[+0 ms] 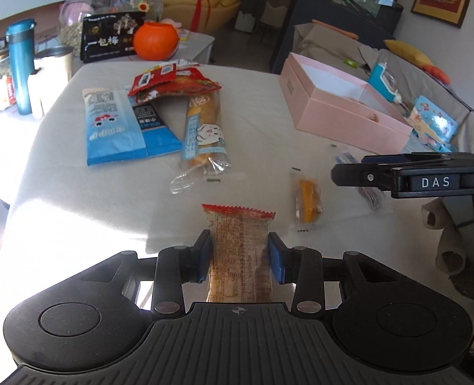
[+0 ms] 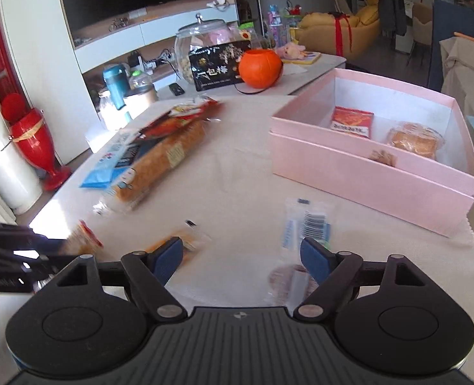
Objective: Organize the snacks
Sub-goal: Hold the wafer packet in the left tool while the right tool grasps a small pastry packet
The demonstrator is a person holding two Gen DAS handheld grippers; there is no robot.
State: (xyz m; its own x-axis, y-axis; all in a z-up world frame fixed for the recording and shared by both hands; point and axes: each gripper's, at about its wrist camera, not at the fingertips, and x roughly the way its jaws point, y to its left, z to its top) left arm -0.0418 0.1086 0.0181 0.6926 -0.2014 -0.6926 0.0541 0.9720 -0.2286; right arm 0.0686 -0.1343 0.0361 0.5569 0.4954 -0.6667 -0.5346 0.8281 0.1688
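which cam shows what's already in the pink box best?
Right wrist. It looks down into the pink box, showing a red packet, a wrapped pastry and a small brown snack. Left wrist sees the box side-on; its near wall hides nearly everything inside.

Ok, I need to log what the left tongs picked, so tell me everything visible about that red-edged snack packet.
The snack packet is a small oblong pouch of clear film with a serrated red top edge and dense brown print over a brownish filling. It is pinched at its sides between the blue pads of the left tongs, its red end pointing away from the camera toward the white tablecloth. Its lower end is hidden behind the tongs' body.
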